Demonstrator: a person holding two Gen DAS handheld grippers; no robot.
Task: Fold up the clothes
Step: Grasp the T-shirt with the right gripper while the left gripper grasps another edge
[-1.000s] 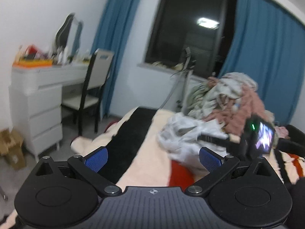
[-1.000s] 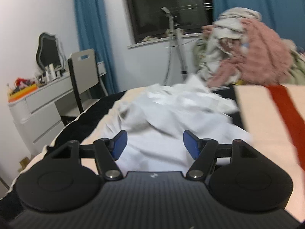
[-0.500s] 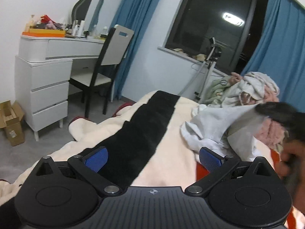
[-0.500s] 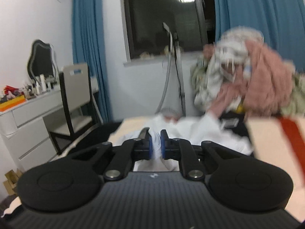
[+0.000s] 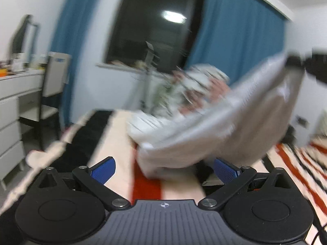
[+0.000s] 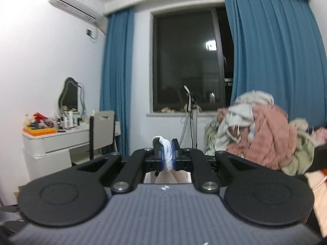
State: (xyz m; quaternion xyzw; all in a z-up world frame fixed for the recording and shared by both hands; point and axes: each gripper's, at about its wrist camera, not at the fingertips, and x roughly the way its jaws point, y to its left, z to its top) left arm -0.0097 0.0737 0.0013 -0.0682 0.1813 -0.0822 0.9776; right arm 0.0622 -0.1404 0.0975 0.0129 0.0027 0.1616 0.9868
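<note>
Garment point(image 6: 166, 153) is pinching firmly in my right gripper point(image 6: 167, 153) jaws; I'm bringing the spread left gripper point(image 5: 163, 168) to its hanging hem.

A lifted white garment point(image 5: 214, 126) hangs across the centre and right of the left wrist view, blocking passage there. The striped bed point(image 5: 120, 143) at lower left lies open. A clothes pile point(image 6: 261, 134) crowds the right of the right wrist view; a chair point(image 6: 102, 132) and dresser point(image 6: 49, 145) line the left.
</note>
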